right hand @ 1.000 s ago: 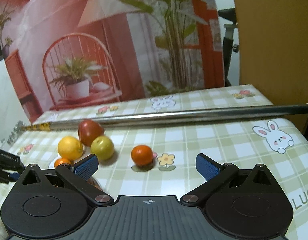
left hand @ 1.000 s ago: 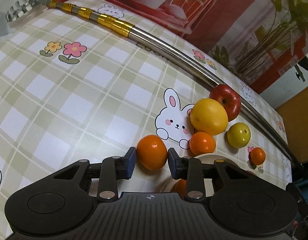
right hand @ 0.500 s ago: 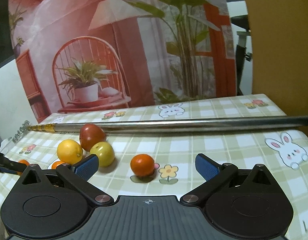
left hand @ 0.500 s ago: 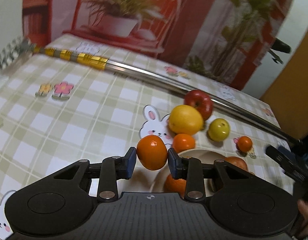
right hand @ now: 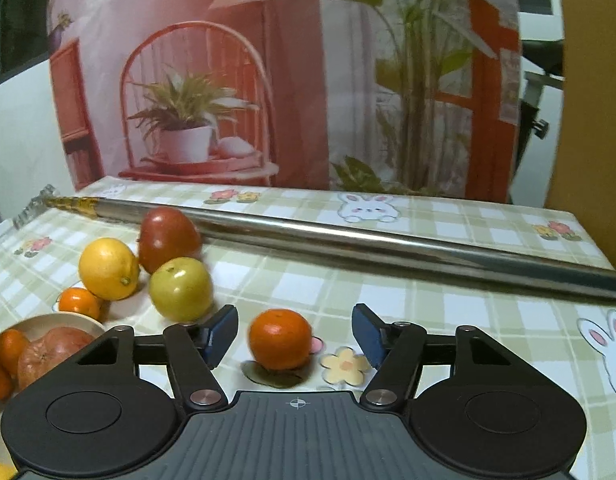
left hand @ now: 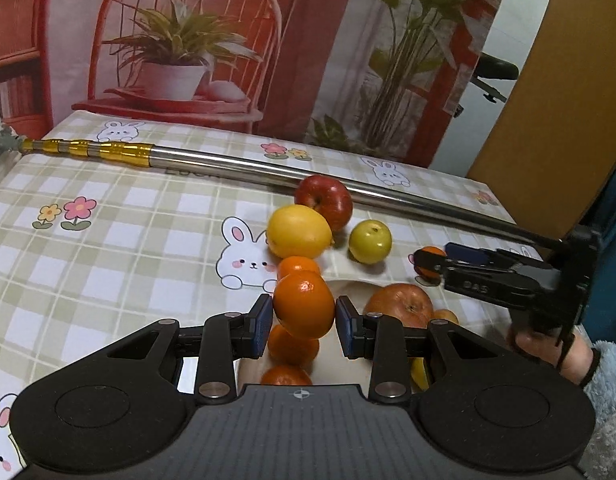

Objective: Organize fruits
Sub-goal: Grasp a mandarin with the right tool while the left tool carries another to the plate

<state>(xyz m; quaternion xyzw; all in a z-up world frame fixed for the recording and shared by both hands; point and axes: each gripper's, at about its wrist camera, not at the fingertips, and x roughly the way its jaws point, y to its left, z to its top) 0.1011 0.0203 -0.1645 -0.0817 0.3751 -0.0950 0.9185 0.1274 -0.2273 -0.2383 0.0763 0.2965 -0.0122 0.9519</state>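
Left wrist view shows the left gripper (left hand: 304, 320) clamped on a glossy round orange (left hand: 304, 305) at lower centre, both blue pads pressed to its sides, above a pale bowl (left hand: 350, 286) already holding more oranges and a reddish apple (left hand: 400, 305). Behind it on the cloth lie a small mandarin (left hand: 298, 266), a yellow lemon (left hand: 298, 231), a red apple (left hand: 324, 200) and a green apple (left hand: 370, 241). At right a hand (left hand: 548, 350) in a fluffy sleeve holds the right gripper (right hand: 294, 334), whose jaws are closing around a small tangerine (right hand: 280, 338) sitting between them on the table, pads not yet touching it in the right wrist view. A steel pole (left hand: 268, 170) with a gold-banded end crosses the checked tablecloth (left hand: 108, 264), printed with rabbits and flowers. A backdrop (left hand: 228, 40) picturing a red chair and potted plants hangs behind.
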